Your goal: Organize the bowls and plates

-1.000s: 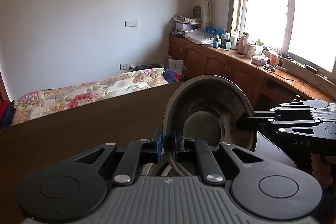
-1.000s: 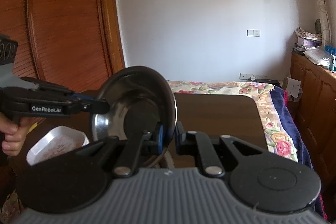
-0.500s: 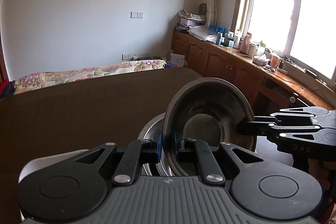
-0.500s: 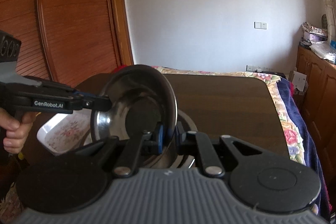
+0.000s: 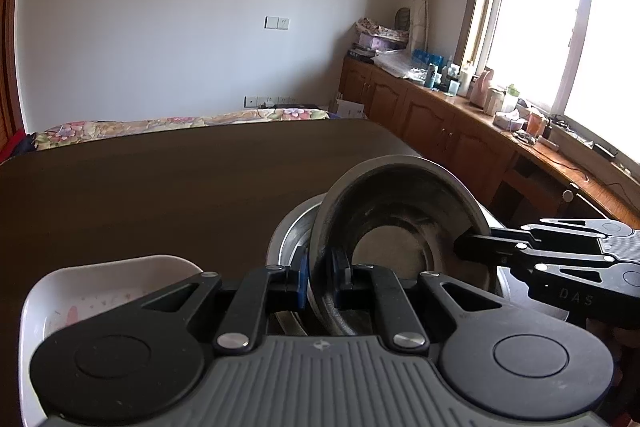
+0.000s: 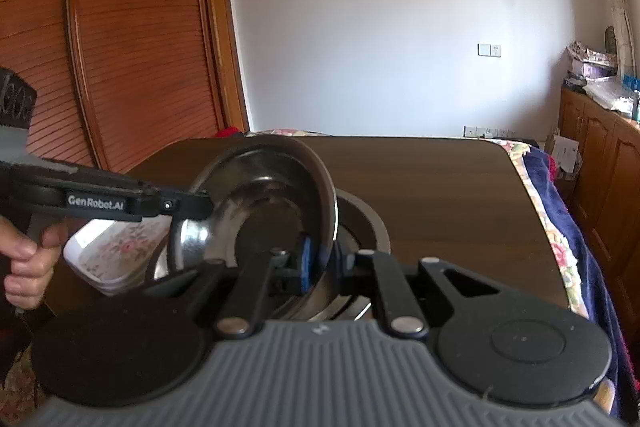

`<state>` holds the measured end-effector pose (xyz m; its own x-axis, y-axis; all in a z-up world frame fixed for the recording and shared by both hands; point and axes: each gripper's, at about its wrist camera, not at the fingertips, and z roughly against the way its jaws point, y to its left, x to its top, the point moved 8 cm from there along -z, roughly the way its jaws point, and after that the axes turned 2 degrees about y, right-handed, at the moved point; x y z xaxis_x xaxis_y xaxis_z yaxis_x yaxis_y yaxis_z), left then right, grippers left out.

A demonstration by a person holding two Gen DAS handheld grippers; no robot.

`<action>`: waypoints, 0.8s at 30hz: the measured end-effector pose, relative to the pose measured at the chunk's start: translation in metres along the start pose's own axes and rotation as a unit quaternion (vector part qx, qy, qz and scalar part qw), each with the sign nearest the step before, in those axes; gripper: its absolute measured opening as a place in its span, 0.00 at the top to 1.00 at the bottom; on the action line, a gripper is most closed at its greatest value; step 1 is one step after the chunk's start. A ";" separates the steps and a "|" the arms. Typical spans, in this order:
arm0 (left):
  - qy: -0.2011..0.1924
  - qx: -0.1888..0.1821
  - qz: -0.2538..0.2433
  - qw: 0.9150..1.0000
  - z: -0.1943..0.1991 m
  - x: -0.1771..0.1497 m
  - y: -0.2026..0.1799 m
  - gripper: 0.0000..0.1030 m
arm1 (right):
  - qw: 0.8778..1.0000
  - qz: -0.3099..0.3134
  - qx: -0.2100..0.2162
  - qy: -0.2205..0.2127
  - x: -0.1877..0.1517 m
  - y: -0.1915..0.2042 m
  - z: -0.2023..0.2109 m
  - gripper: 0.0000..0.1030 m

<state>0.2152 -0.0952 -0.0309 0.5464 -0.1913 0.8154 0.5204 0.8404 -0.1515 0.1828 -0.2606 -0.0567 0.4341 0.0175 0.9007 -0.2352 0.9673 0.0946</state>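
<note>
Both my claws, left claw (image 5: 318,279) and right claw (image 6: 320,259), clamp the tilted round steel bowl (image 5: 400,227) directly above the 2nd steel bowl (image 5: 292,239) on the counter (image 5: 160,187).

Bare table (image 5: 180,195) beyond stacked bowls (image 5: 292,239)

Dark table (image 5: 168,195), steel bowl (image 5: 292,239), floral dish (image 5: 100,299)

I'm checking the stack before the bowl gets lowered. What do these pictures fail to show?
- Left wrist view: the lower steel dish is mostly hidden by the held steel bowl.
- Right wrist view: the white floral dish is partly covered by the left gripper.
- Neither view shows whether bowl and lower dish touch.
</note>
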 end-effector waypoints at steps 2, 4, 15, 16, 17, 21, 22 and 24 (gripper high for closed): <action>0.001 0.003 0.000 1.000 -0.003 0.001 -0.001 0.60 | 1.000 -0.001 -0.001 -0.001 -0.001 -0.001 -0.001 0.87; -0.001 0.006 0.000 1.000 -0.004 -0.001 -0.002 0.60 | 1.000 -0.001 -0.004 -0.002 -0.001 -0.001 -0.002 0.87; -0.009 0.017 -0.011 1.000 -0.007 -0.007 -0.007 0.59 | 0.999 0.034 -0.032 -0.019 -0.004 0.009 -0.001 0.84; -0.011 0.017 -0.013 1.000 -0.007 -0.007 -0.008 0.59 | 0.999 0.034 -0.035 -0.019 -0.004 0.009 -0.001 0.83; -0.014 0.016 -0.014 1.000 -0.006 -0.007 -0.009 0.59 | 0.998 0.036 -0.038 -0.018 -0.005 0.009 -0.001 0.82; -0.027 0.014 -0.013 0.999 -0.004 -0.006 -0.011 0.59 | 0.998 0.039 -0.040 -0.036 -0.003 0.010 0.002 0.60; -0.030 0.014 -0.016 0.999 -0.003 -0.006 -0.012 0.59 | 0.997 0.037 -0.044 -0.044 -0.002 0.009 0.004 0.58; -0.033 0.016 -0.022 0.999 0.000 -0.006 -0.015 0.56 | 0.997 0.033 -0.042 -0.051 -0.001 0.010 0.006 0.58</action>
<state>0.2041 -0.1065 -0.0341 0.4776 -0.1956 0.8565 0.5218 0.8475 -0.0974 0.1748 -0.2528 -0.0538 0.3280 0.0598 0.9428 -0.1848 0.9828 0.0019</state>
